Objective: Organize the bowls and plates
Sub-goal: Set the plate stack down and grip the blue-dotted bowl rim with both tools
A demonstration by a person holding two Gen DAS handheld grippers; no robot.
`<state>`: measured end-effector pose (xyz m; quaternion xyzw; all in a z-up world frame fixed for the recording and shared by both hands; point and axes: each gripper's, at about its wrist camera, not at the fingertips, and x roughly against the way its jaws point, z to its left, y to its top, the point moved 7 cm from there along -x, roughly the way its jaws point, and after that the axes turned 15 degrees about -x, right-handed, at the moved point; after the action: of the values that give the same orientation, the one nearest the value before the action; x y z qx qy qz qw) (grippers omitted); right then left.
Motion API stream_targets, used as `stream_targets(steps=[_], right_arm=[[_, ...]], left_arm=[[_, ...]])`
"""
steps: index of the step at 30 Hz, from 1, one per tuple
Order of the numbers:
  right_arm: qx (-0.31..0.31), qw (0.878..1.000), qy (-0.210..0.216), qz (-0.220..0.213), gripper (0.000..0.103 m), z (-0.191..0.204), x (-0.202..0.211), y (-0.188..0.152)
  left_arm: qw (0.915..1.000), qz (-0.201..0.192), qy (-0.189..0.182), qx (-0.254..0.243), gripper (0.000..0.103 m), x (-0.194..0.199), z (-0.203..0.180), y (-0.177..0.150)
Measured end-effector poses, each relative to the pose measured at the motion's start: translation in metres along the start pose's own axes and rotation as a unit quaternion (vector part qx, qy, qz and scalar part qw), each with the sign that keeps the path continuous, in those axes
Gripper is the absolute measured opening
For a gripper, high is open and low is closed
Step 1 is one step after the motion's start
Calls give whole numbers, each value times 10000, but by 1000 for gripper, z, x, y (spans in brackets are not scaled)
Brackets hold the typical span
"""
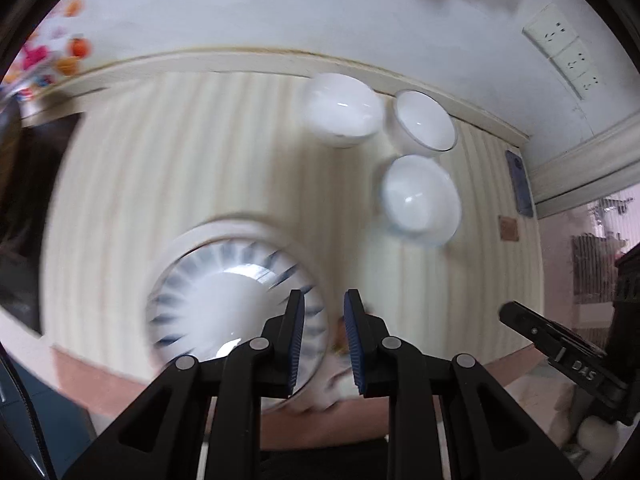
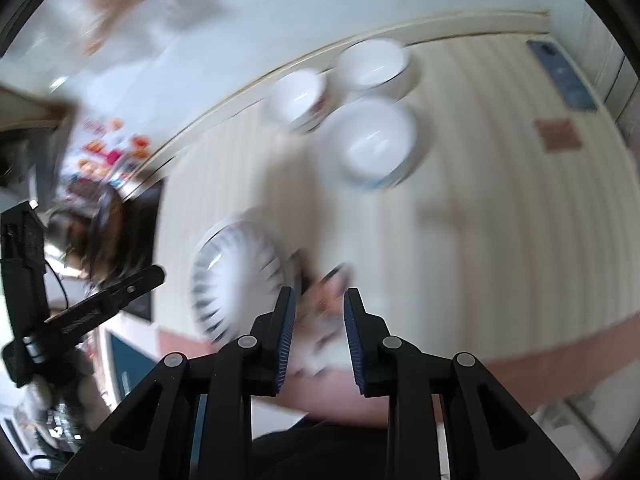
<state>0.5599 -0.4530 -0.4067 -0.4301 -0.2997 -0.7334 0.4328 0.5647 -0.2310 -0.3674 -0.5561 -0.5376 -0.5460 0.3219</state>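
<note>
Risk: both views are blurring; a fast pass over the striped surface (image 1: 240, 140) is risking a knock against the blue-rimmed plate stack (image 1: 236, 300) at its near edge.

Bowls (image 1: 420, 200): three are sitting clustered at the far edge.

Left gripper (image 1: 324, 340): pointing steeply down, fingers parted, gripping nothing.

Right gripper (image 2: 320, 340): likewise, beside the plates.

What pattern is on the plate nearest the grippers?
White plate with dark blue radial stripes around its rim; clearest in the left wrist view.
</note>
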Motion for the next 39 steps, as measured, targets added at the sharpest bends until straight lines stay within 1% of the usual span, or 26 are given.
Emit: stream_targets(steps=[3,7,11,13,18,21,23,26,29,35,39], right_arm=[[-50,9999,-127,17,27,-22,-12,53],[-14,9998,-171,143,27,-37,-36,108],[14,9992,-206,355,27,-42,-68,147],[16,9987,-223,454,27,-44,-81,159],[-75,9967,-260,762,27,-51,-114,169],[-98,9961,-212,854,26,-53,-122,166],[-56,9961,-128,869,17,-53,-127,166],[56,9957,-94,915,9,-49,-132,161],[268,9958,-230,848,9,-44,-133,160],[285,9957,-201,861,8,-41,-134,158],[362,9956,-180,846,8,-43,-126,155]], left_arm=[[9994,257,-206,129,18,-37,-10,36],[9976,564,-286,274,18,-82,-11,67],[9957,763,-415,327,18,-111,-15,84],[9955,816,-400,278,18,-118,-18,87],[9938,960,-478,279,17,-136,-22,93],[9939,958,-466,281,16,-140,-22,94],[9938,968,-457,299,15,-143,-21,94],[9932,1014,-448,355,13,-145,-20,92],[9931,1007,-460,377,12,-147,-21,93],[9939,979,-376,332,12,-141,-22,88],[9949,905,-350,274,12,-130,-27,82]])
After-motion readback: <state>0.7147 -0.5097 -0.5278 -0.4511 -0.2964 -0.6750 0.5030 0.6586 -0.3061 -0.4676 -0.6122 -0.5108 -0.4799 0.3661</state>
